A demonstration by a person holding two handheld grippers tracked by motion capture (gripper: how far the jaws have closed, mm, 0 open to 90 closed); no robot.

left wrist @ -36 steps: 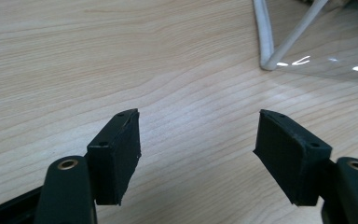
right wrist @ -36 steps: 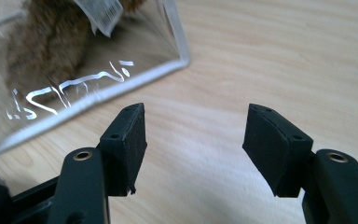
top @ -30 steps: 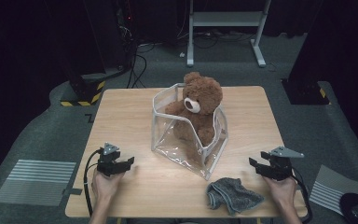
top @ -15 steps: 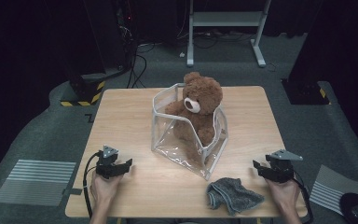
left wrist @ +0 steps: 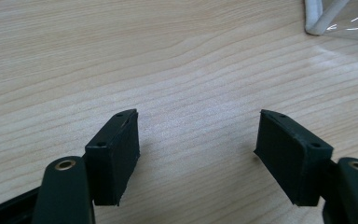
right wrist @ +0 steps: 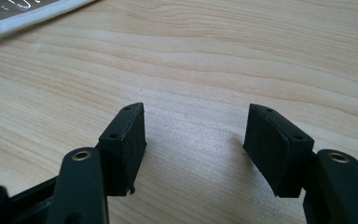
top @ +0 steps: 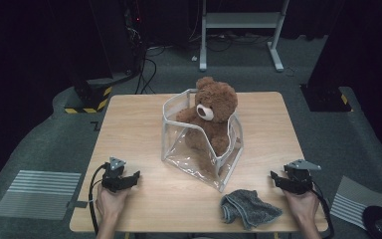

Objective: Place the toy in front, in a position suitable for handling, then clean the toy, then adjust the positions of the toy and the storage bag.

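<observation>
A brown teddy bear [top: 210, 117] sits inside a clear pouch [top: 199, 149] at the middle of the wooden table [top: 129, 124], with a grey cloth [top: 246, 207] lying just beside the pouch's near corner. The left gripper [top: 132, 178] and the right gripper [top: 277, 180] rest near the table's front edge, well apart from the pouch. Both have their jaws spread wide with only bare wood between them

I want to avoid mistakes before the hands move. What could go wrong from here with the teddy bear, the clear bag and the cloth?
1. The clear bag is soft and leans; pulling the teddy bear could tip or drag it.
2. The grey cloth lies at the table edge; the right gripper, jaws open, might push it off.
</observation>
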